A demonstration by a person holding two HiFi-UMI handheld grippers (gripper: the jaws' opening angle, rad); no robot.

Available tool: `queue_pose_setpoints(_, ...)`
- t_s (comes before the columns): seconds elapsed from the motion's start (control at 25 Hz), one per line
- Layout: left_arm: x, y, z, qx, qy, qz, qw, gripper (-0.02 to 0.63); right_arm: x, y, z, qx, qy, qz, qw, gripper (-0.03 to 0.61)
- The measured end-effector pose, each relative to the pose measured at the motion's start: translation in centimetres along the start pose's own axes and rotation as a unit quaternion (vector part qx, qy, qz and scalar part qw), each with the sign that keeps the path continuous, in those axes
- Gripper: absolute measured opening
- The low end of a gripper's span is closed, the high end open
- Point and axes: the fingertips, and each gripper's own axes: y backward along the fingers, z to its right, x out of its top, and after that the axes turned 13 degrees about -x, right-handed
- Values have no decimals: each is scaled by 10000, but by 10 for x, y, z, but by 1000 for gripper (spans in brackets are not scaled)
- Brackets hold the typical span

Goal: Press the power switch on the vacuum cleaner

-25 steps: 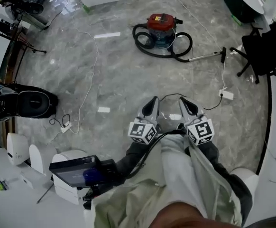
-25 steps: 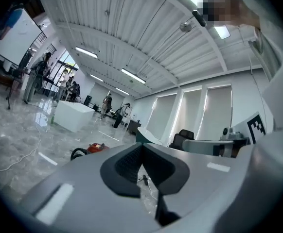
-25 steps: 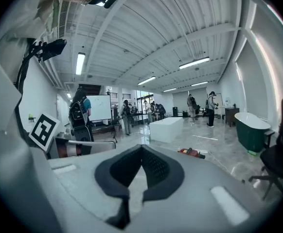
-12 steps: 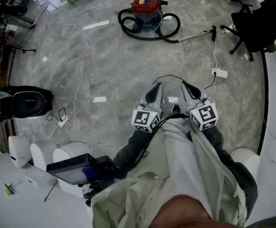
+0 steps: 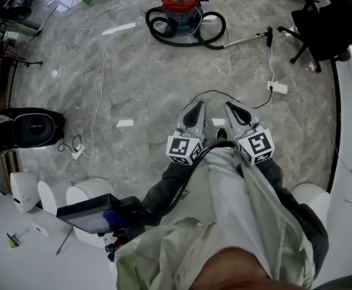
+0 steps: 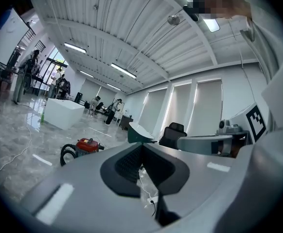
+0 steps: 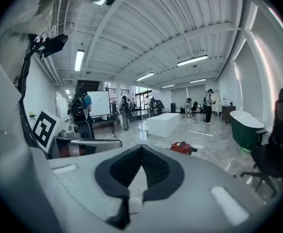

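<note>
Left gripper [image 5: 193,109] and right gripper [image 5: 231,109] are held side by side, jaws closed and empty, well apart from the red vacuum cleaner [image 5: 182,3].

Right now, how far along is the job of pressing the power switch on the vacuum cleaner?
Done: nothing that shows. In hand: the left gripper and right gripper are held side by side, jaws together and empty, pointing toward the vacuum cleaner, which stands far across the floor inside its coiled hose. Left: get close, find the switch, too small to see from here, and press it.
</note>
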Motion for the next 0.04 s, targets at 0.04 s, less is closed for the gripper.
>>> queue_pose_setpoints(0.04, -1, -1, 0, 4, -9, -11, 10000, 6, 0, 1, 1, 7, -24, 2, 10000, 0)
